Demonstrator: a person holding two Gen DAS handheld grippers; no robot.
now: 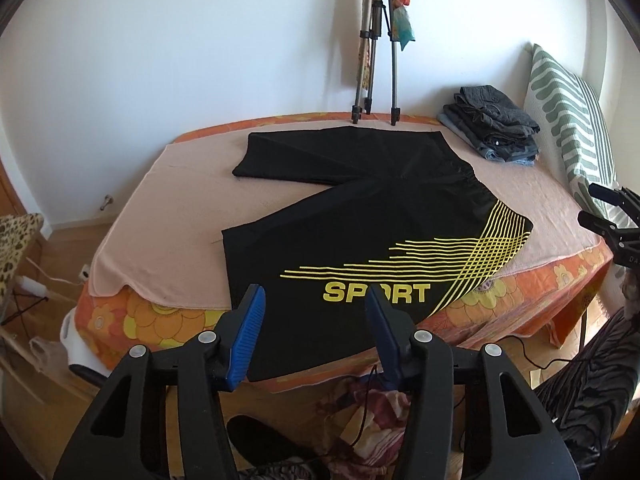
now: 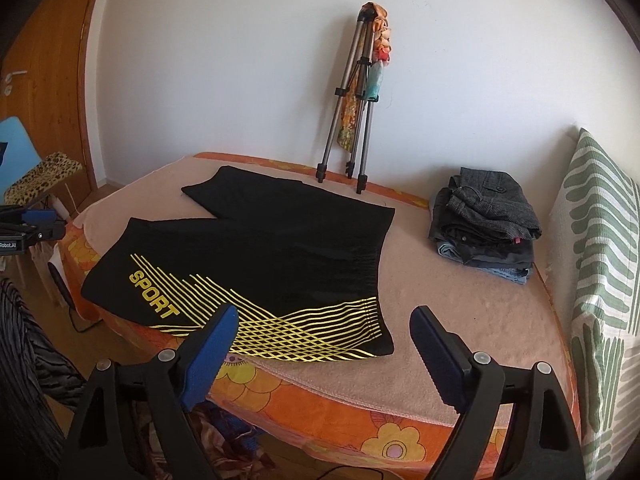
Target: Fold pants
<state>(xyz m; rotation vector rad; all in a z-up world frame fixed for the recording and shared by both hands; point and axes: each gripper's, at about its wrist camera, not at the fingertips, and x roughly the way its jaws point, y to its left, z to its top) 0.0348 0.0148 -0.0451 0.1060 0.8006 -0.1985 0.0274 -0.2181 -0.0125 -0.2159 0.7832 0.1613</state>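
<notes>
The black pants [image 1: 344, 216] lie spread flat on a pink blanket [image 1: 168, 208] that covers a bed with an orange flower sheet [image 1: 160, 320]. Their two legs point to the left and the waistband is to the right; the near leg hangs a little over the near edge of the bed.

The left wrist view looks at the near leg from the front. The left gripper [image 1: 314, 296] is in front of this leg with its blue pads half apart, and I see no cloth pinched between them. Only this view shows a dark shoe sole and patterned cloth on the floor under the gripper, and a striped sleeve at the right edge.

The right wrist view looks from the waistband side. The right gripper [image 2: 324, 320] has its jaws spread wide over the near corner of the waistband, and nothing is pressed between them. Only this view shows a wooden door [image 2: 44, 72] at the far left and a blue chair [image 2: 18, 148].

Both views show a tripod [image 2: 356, 120] against the white wall, a pile of folded clothes [image 2: 488, 220] far to the right, and a green-and-white striped pillow [image 2: 600, 260].

The near leg carries yellow lines and the word "SPORT". On the other gripper, seen at the left of the right view, I can read "Robot.AI".
</notes>
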